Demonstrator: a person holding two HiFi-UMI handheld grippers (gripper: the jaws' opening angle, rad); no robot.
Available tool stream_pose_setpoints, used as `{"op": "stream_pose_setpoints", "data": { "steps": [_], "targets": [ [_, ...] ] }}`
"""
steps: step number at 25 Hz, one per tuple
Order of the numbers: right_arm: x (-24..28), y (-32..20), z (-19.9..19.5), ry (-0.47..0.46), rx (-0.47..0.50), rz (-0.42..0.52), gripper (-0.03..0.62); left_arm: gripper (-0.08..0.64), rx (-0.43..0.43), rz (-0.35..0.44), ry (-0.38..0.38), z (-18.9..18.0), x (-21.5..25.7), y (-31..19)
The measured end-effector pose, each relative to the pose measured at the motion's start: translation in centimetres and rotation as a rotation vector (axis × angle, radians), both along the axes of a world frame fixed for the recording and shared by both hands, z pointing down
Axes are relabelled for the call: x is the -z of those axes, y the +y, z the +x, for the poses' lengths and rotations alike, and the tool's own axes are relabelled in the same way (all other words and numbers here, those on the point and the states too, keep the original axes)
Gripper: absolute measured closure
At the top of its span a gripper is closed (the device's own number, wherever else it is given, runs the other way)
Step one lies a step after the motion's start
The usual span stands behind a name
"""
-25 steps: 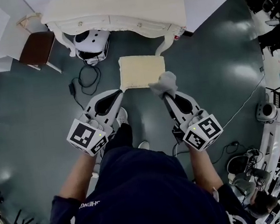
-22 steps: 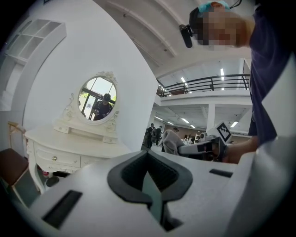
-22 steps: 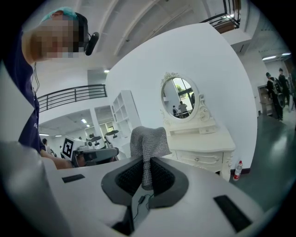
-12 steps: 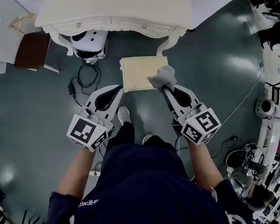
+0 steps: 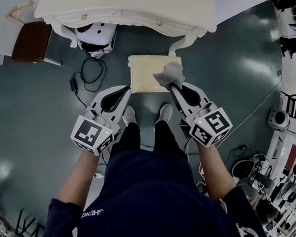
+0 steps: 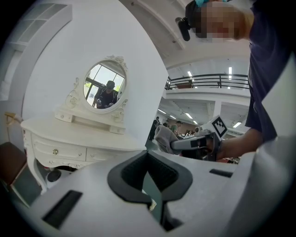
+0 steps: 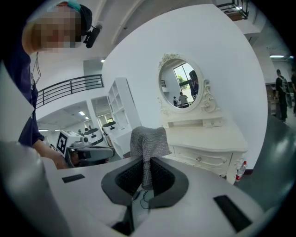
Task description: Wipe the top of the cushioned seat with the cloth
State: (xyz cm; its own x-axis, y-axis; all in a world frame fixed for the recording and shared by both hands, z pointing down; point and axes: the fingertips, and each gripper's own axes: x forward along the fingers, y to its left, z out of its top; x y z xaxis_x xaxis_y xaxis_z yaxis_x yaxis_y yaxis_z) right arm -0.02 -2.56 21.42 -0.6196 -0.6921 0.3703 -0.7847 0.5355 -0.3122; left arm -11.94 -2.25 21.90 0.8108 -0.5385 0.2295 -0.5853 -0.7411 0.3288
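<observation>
Our right gripper [image 5: 172,87] clamps the grey cloth [image 5: 169,74], and our left gripper [image 5: 125,91] is closed on nothing. The cloth hangs over the right edge of the cushioned seat [image 5: 144,72], seemingly above it. We judge the wiping not yet begun.

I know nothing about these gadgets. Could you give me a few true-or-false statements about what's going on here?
1. The right gripper is clamped on a grey cloth. True.
2. The left gripper holds a second cloth. False: its jaws are together with nothing between them.
3. The cushioned seat is bright red. False: it is cream-coloured.
4. A white dressing table with an oval mirror stands just beyond the seat. True.
5. The person is sitting on the seat. False: the person stands in front of it, with both shoes on the floor.
</observation>
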Motion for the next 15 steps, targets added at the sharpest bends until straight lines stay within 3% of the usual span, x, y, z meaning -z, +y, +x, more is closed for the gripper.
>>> {"op": "stream_pose_setpoints", "data": {
  "steps": [7,15],
  "targets": [
    [-4.7,-3.6,1.0,0.016,0.065,-0.032,0.555,0.560,0.053,-0.035,-0.048,1.2,-3.5,-1.7],
    [-13.9,-8.3,1.0,0.066,0.137,-0.089,0.555,0.560,0.128,-0.103,-0.098,1.6,-8.4,-3.3]
  ]
}}
